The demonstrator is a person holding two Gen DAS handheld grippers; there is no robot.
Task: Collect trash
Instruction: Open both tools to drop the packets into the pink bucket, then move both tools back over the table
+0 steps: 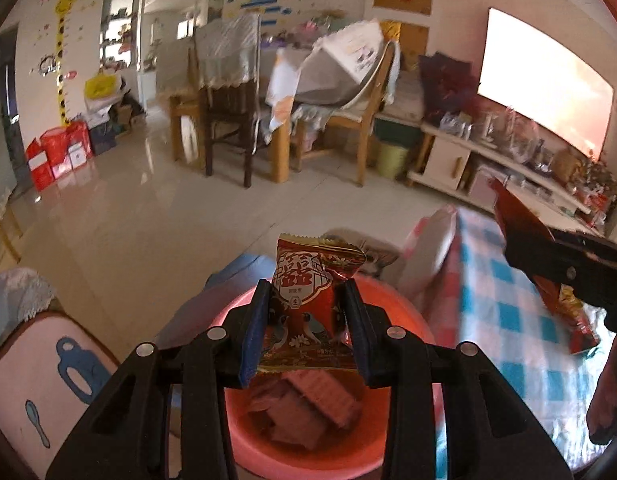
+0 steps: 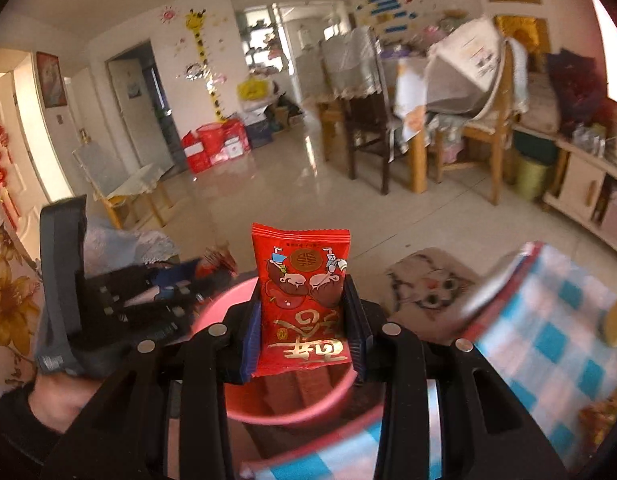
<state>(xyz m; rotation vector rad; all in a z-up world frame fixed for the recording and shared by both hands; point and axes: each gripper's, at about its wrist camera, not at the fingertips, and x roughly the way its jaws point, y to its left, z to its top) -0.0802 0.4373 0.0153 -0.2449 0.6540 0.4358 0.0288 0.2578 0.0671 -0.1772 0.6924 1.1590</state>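
Observation:
My left gripper (image 1: 306,328) is shut on a red and gold snack wrapper (image 1: 308,304) and holds it upright above a pink bin (image 1: 300,452) that has several brown wrappers inside. My right gripper (image 2: 304,328) is shut on a red candy wrapper (image 2: 302,300) with cartoon figures, held over the same pink bin (image 2: 248,404). The right gripper also shows at the right edge of the left wrist view (image 1: 564,272), and the left gripper shows at the left of the right wrist view (image 2: 120,304).
A table with a blue and white checked cloth (image 1: 520,320) lies to the right of the bin. A cat-print stool (image 2: 428,288) stands beyond it. A chair with a pink cushion (image 1: 36,368) is at the left. Dining chairs and a table (image 1: 268,100) stand across the tiled floor.

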